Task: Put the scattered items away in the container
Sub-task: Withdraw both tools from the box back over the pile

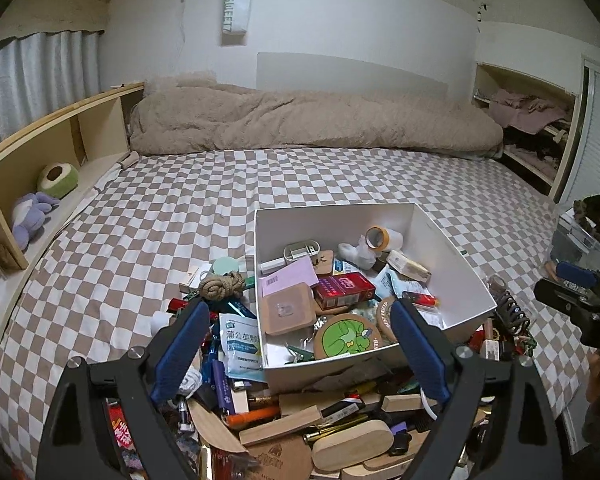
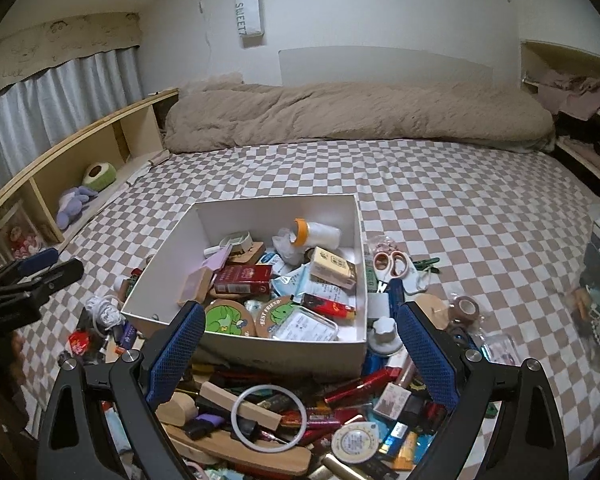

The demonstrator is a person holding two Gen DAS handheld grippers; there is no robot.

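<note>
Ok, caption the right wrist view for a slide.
Open right gripper above scattered clutter, before a half-filled white rectangular cardboard box on a checkered bedsheet.

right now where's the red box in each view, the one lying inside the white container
Left wrist view: the red box lies just right of centre, mid-container, behind the green frog coaster.
Right wrist view: the red box lies left of centre, in the container's left half, behind the same coaster.
Shared landmark: the white container on the checkered bedsheet.

Box (image 2: 260, 344): on the bed (image 2: 460, 208), behind the clutter pile (image 2: 284, 412).
Scissors (image 2: 390, 264): right of box.
</note>
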